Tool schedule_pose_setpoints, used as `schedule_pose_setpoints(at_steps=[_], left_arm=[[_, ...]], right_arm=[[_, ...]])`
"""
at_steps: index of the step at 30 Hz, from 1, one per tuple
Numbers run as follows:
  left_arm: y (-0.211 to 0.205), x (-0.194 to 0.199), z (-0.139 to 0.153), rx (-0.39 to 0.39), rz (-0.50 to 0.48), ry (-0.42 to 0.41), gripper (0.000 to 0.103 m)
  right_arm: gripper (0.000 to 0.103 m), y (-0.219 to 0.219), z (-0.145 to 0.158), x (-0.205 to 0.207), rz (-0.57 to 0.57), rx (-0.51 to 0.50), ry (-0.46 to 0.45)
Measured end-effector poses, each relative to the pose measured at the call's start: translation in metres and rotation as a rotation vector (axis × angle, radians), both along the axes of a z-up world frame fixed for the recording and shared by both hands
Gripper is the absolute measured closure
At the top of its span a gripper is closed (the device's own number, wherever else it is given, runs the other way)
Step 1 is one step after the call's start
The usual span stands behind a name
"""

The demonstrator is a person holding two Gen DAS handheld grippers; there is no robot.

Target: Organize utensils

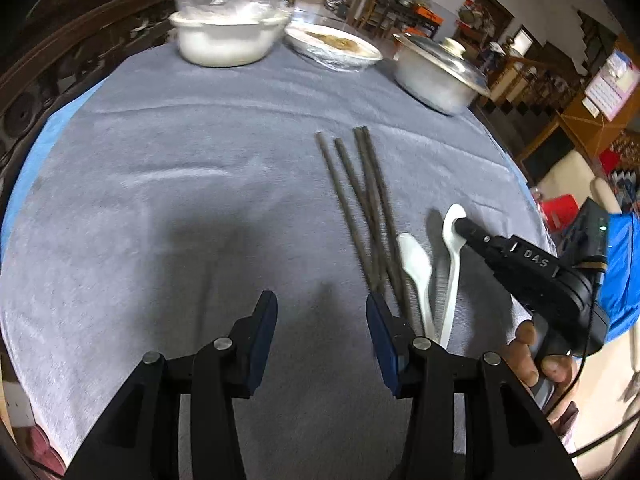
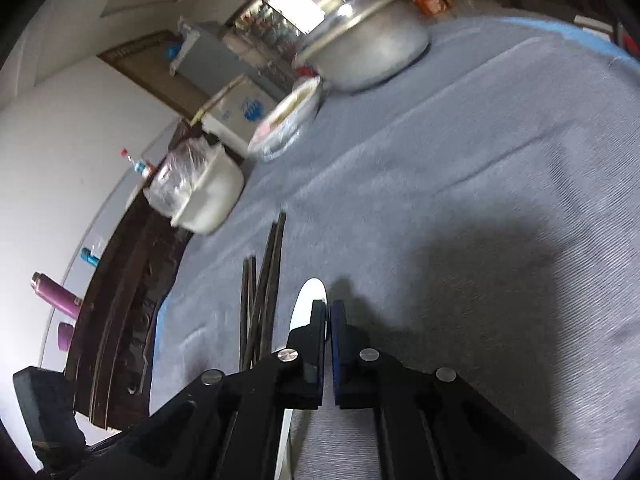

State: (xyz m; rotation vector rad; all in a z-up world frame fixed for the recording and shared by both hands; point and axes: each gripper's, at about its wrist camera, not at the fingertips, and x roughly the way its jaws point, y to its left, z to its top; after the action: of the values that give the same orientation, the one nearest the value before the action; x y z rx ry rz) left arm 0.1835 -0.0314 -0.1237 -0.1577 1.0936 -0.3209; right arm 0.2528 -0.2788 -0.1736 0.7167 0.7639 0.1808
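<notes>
So the worktop [image 1: 200,152] has a grey cloth over it, and the utensils are all bunched at the right side in the left wrist view — four dark chopsticks [image 1: 360,200] lying loosely crossed, and just beside them two white spoons. The right gripper [image 1: 460,226] has its fingers [image 2: 318,332] pinched together on the bowl end of the far spoon [image 1: 454,264]; the right wrist view shows the white bowl poking out past the tips and barely any gap between the pads. Near spoon [image 1: 416,268] lies flat between the chopsticks and the gripped one, not held by anything.

Left gripper [image 1: 322,320] hangs over bare cloth with its fingers about half open and nothing between them — its right finger sits close by the near ends of the chopsticks.

At the far edge: a white bowl [image 1: 224,40] with plastic wrap, a wrapped plate [image 1: 332,44] and a lidded metal pot [image 1: 436,72].
</notes>
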Motion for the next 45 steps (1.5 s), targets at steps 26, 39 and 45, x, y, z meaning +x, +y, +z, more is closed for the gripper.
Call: schedule_pose_setpoints(at_steps=[26, 39, 45], left_arm=[[-0.107, 0.055, -0.029, 0.006, -0.402, 0.108, 0.080], [-0.117, 0.071, -0.029, -0.002, -0.382, 0.037, 0.087], [-0.095, 0.066, -0.013, -0.047, -0.326, -0.010, 0.099]], right_arm=[[0.100, -0.042, 0.003, -0.021, -0.105, 0.088, -0.090], [0.100, -0.043, 0.003, -0.023, -0.108, 0.089, -0.098], [0.100, -0.039, 0.010, -0.027, -0.129, 0.033, -0.129]])
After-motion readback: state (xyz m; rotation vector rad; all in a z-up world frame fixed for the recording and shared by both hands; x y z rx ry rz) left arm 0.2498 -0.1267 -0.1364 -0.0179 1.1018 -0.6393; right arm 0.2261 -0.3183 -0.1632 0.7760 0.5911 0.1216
